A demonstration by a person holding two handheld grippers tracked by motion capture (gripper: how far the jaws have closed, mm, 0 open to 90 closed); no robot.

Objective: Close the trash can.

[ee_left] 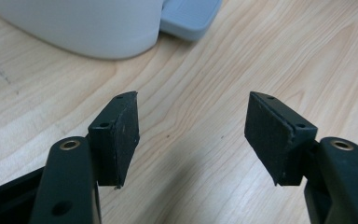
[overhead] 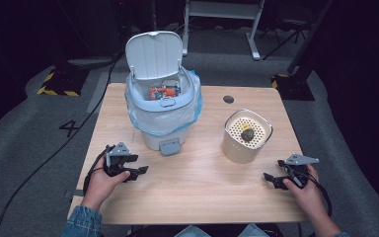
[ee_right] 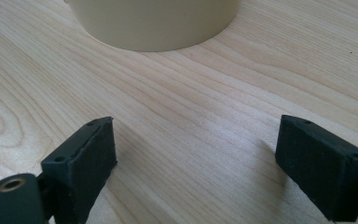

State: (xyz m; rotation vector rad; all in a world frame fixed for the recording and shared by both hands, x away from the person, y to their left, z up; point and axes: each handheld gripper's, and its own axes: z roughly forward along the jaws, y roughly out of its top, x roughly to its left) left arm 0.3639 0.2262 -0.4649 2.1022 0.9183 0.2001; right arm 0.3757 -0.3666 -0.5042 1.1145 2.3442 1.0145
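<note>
Grippers come in a pair here — one left gripper [overhead: 139,171] and one right gripper [overhead: 270,179], each in a hand low over the wooden table [overhead: 197,192]. Both have their jaws apart with only bare wood between them, so neither holds anything.

One white bin [overhead: 163,106] stands at the back left of the table. Its one lid [overhead: 154,53] is tipped up, one blue bag [overhead: 195,106] lines it, and something orange [overhead: 163,92] lies inside. One grey pedal [overhead: 170,146] sticks out at its foot. One cream pot [overhead: 246,136] stands to the right, well apart from the bin, with a holey top and one dark lump [overhead: 247,134] on it. One dark round spot [overhead: 228,99] marks the table behind it.

From above I see into the bin and pot. The left gripper view shows just the bin's [ee_left: 84,28] base and pedal [ee_left: 191,18] up close — the right gripper view shows the pot's [ee_right: 154,23] lower wall.
</note>
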